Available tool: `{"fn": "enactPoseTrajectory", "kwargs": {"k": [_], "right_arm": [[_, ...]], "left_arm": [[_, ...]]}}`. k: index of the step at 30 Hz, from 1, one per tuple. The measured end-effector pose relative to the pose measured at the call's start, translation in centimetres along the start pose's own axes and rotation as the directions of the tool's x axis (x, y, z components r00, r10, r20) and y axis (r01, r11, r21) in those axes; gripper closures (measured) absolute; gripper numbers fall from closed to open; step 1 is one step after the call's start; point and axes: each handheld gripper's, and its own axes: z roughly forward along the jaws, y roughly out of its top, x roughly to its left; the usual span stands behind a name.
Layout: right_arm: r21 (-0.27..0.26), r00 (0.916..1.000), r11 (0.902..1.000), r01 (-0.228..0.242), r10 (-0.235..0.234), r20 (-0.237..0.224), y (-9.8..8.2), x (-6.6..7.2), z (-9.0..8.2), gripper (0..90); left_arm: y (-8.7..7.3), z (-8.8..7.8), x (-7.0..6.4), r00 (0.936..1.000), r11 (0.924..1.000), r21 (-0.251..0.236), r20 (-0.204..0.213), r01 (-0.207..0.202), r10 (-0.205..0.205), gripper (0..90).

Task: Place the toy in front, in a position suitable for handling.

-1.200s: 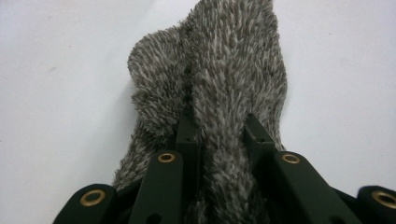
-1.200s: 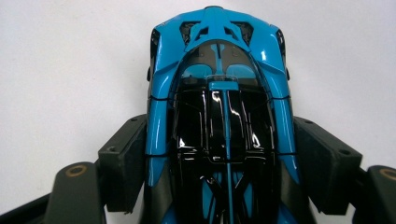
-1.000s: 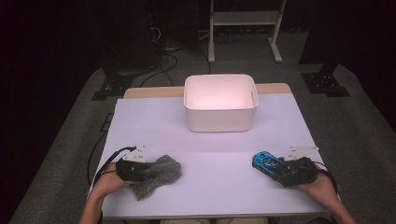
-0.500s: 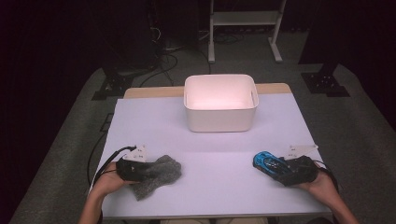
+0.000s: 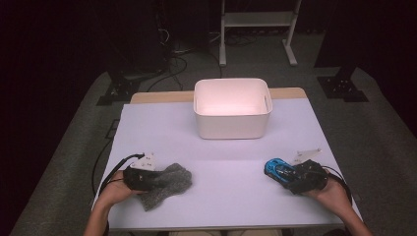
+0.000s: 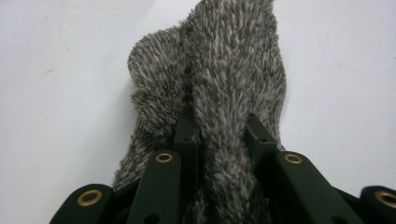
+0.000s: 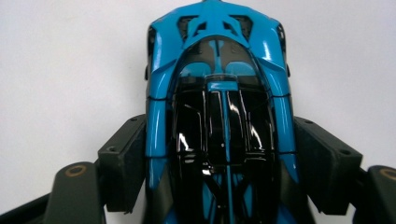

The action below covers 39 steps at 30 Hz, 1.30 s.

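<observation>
Left claw point(image 5: 156, 178) clenched on a grey fuzzy cloth point(image 5: 167, 183) lying near the table's point(image 5: 221, 196) front left corner. Right claw point(image 5: 284, 173) grasping a blue toy car point(image 5: 274, 168) by its sides, front right.

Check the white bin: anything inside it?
The white bin looks empty in the high view: bare floor and far wall. Its near wall hides the front strip of the floor, so something small and low there can't be ruled out.

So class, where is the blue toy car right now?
In the high view, the car sits near the table's front right edge, between the right gripper's jaws, right of the fuzzy cloth.
</observation>
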Motion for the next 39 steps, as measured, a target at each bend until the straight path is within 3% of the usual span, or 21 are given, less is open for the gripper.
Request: {"fn": "enactPoseTrajectory", "kwargs": {"k": [2, 4, 5, 7, 12, 17, 23, 28, 29, 30, 31, 33, 35, 36, 37, 39], "right_arm": [[-0.027, 0.9956, 0.9958, 0.088, -0.087, 0.035, -0.1, 0.5, -0.2, 25.7], [-0.04, 0.9958, 0.9953, 0.088, -0.087, 0.029, -0.1, 0.5, -0.2, 27.2], [-0.076, 0.9973, 0.9944, 0.074, -0.073, 0.011, -0.2, 0.2, -0.5, 27.2], [-0.059, 0.9965, 0.9948, 0.083, -0.084, -0.001, -0.3, 0.0, -0.4, 27.3], [-0.092, 0.9952, 0.9913, 0.094, -0.096, -0.018, -0.6, -0.3, -0.4, 27.3], [-0.14, 0.9955, 0.9878, 0.068, -0.076, -0.056, -1.0, -0.7, -0.3, 27.3], [-0.173, 0.9925, 0.9822, 0.073, -0.089, -0.084, -0.5, -0.4, -0.6, 27.3], [-0.203, 0.9769, 0.9695, 0.137, -0.166, -0.134, 1.9, 1.2, -1.0, 27.2], [-0.211, 0.9664, 0.9623, 0.171, -0.206, -0.154, 3.1, 2.0, -0.9, 27.2], [-0.211, 0.9664, 0.9623, 0.171, -0.206, -0.154, 3.1, 2.0, -0.9, 27.2], [-0.217, 0.961, 0.9584, 0.185, -0.223, -0.164, 3.6, 2.4, -0.8, 27.2], [-0.231, 0.9422, 0.9459, 0.228, -0.274, -0.193, 5.3, 3.6, -0.5, 27.2], [-0.233, 0.9374, 0.9436, 0.235, -0.283, -0.203, 5.8, 4.0, -0.3, 27.2], [-0.237, 0.9248, 0.9367, 0.258, -0.31, -0.22, 6.7, 4.7, 0.1, 27.2], [-0.237, 0.9248, 0.9367, 0.258, -0.31, -0.22, 6.7, 4.7, 0.1, 27.2], [-0.238, 0.9113, 0.9288, 0.284, -0.339, -0.234, 7.6, 5.3, 0.6, 27.2]], "left_arm": [[0.0, 0.0, 0.0, 1.0, 1.0, -0.001, 0.002, 0.003, -0.003, 71.6], [-0.1, -0.1, 0.0, 1.0, 1.0, -0.003, 0.001, 0.004, -0.004, 71.6], [-0.1, -0.1, 0.0, 1.0, 1.0, -0.003, -0.001, 0.002, -0.002, 71.6], [-0.1, -0.1, 0.0, 1.0, 1.0, -0.002, -0.001, 0.004, -0.004, 71.5], [-0.1, -0.1, 0.1, 1.0, 1.0, -0.002, 0.001, 0.004, -0.004, 71.5], [-0.1, -0.2, 0.1, 0.9999, 1.0, 0.0, 0.005, 0.009, -0.009, 71.3], [0.0, -0.1, 0.1, 0.9999, 1.0, 0.002, 0.01, 0.008, -0.008, 71.3], [0.0, -0.2, 0.1, 0.9999, 1.0, 0.0, 0.013, 0.007, -0.007, 71.3], [-0.1, -0.2, 0.1, 0.9998, 1.0, -0.001, 0.016, 0.009, -0.009, 71.3], [-0.1, -0.2, 0.1, 0.9998, 1.0, -0.001, 0.016, 0.009, -0.009, 71.3], [-0.1, -0.2, 0.1, 0.9998, 0.9999, -0.003, 0.017, 0.01, -0.01, 71.3], [-0.2, -0.3, 0.1, 0.9998, 1.0, -0.003, 0.019, 0.007, -0.007, 71.3], [-0.2, -0.3, 0.1, 0.9997, 1.0, -0.005, 0.021, 0.009, -0.009, 71.3], [-0.2, -0.3, 0.1, 0.9997, 0.9999, -0.005, 0.022, 0.01, -0.01, 71.3], [-0.3, -0.3, 0.1, 0.9997, 1.0, -0.003, 0.022, 0.007, -0.007, 71.3], [-0.3, -0.4, 0.1, 0.9997, 1.0, -0.002, 0.022, 0.005, -0.005, 71.3]]}}
